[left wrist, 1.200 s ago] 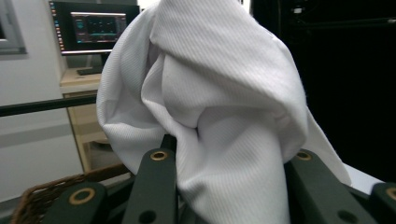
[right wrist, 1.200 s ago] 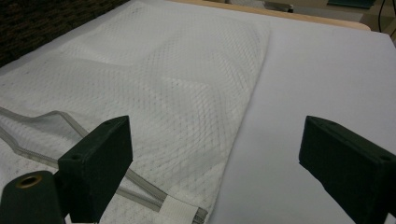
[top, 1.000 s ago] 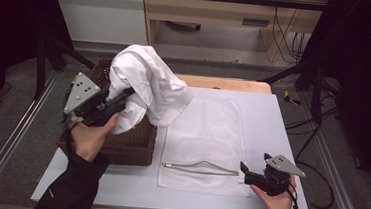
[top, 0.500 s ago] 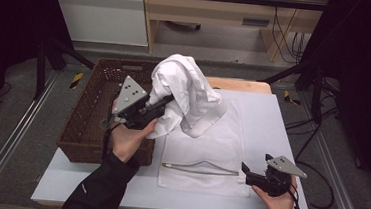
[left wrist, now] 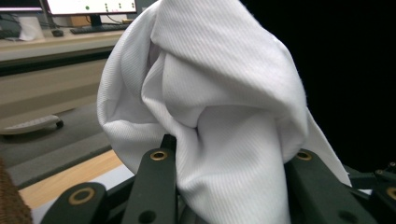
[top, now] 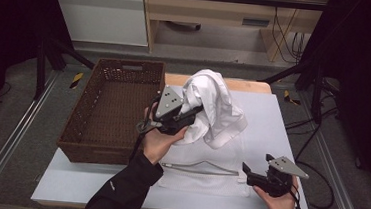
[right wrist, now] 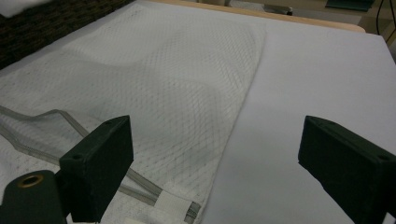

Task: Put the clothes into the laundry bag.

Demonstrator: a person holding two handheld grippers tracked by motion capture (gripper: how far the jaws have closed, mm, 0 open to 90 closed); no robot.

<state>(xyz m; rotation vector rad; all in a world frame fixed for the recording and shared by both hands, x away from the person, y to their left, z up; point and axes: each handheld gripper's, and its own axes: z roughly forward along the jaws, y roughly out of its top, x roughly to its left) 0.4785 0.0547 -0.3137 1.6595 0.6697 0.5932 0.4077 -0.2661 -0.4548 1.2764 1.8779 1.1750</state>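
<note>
White garment (top: pixel 212 106) hangs bunched in the left gripper (top: pixel 193 112), held up above the far part of the white mesh laundry bag (top: pixel 202 178), just to the right of the brown wicker basket (top: pixel 110 108) in the high view. In the left gripper view the cloth (left wrist: pixel 219 102) bulges between the two black jaws, which clamp a thick fold of it; the fabric covers the jaw tips and most of what lies behind, so what kind of garment it is cannot be told. The right gripper (top: pixel 246 172) rests low at the near right corner of the bag, its jaws spread wide with nothing between them; the right gripper view shows the mesh (right wrist: pixel 154 84), its zipper edge (right wrist: pixel 60 119) cut off at the left, on the pale table cover (right wrist: pixel 317 74).
</note>
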